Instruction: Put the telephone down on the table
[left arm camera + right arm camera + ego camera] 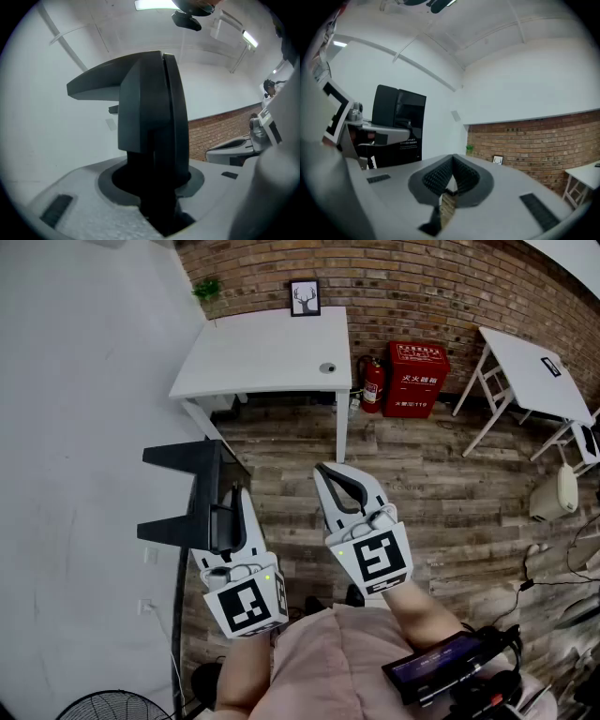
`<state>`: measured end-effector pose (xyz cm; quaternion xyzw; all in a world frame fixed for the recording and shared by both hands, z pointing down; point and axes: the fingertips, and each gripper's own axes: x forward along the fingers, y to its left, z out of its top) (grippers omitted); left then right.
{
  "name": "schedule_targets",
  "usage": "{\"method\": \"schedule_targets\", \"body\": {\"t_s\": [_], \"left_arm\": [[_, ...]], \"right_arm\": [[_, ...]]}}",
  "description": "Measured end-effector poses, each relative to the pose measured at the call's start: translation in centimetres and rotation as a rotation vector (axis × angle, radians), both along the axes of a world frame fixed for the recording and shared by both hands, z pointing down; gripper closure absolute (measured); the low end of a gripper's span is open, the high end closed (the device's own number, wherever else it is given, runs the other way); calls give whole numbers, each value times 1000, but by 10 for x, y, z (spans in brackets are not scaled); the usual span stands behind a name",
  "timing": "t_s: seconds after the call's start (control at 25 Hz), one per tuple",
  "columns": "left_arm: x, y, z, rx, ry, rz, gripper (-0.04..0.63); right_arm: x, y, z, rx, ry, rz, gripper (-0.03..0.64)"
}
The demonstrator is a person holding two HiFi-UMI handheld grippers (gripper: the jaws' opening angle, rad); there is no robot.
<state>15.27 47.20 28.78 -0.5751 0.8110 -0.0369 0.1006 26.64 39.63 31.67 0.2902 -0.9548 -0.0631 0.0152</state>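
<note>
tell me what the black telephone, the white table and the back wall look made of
Telephone: probably hard plastic, matte black, with smooth moulded faces and a seam down its side.
Table: smooth plain white top, perhaps laminate or painted board; the look leaves it open.
Back wall: red-brown brick, mortar courses visible.

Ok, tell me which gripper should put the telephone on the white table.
Left. The left tongs clamp the black angular plastic telephone; the right tongs are shut with nothing between them. The white rectangular table stands ahead, across the wooden floor.
</note>
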Motion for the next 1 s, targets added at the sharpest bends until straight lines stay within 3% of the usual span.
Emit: {"method": "schedule_targets", "body": {"t_s": [0.52,0.68,0.8,0.88,1.0], "left_arm": [[0,1,2,-7,4,14,433],[5,-4,5,-13,37,73,434],[10,-12,2,-24,65,156,434],[13,-17,-3,-32,68,214,434],[21,-26,-12,-31,102,316,434]], "right_arm": [[-3,4,2,1,9,-3,614],[-2,2,6,-26,0,-24,612],[-3,2,10,-54,20,-101,609],[-4,2,12,-66,19,-183,498],[-2,2,3,-77,-33,-319,428]]}}
